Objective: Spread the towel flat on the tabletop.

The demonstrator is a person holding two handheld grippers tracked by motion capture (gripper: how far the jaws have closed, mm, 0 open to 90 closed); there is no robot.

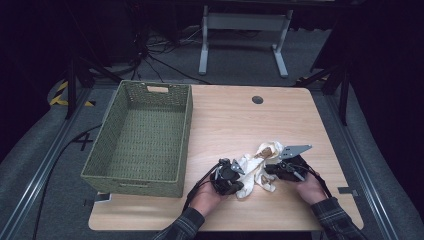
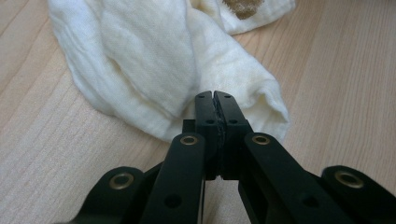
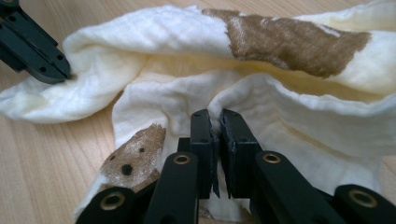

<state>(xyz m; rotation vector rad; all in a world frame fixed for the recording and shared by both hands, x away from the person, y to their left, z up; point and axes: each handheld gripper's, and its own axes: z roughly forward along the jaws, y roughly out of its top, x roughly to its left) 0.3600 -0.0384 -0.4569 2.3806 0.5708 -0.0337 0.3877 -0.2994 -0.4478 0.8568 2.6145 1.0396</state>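
Wooden table (image 1: 225,120); cloth (image 1: 255,172) folds hide both tools' pinch points.

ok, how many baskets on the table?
1. The green woven basket sits on the table's left side, left of the white cloth.

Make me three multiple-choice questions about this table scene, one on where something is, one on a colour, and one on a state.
1. Where does the basket sit on the table?
A. left side
B. right side
C. front middle
2. What colour are the patches on the white cloth?
A. blue
B. brown
C. red
3. How is the left gripper?
A. wide open
B. lying in the basket
C. shut on the cloth

1 A: it fills the left part in the high view.
2 B: brown patches show in the right gripper view.
3 C: its jaws pinch the cloth's edge.
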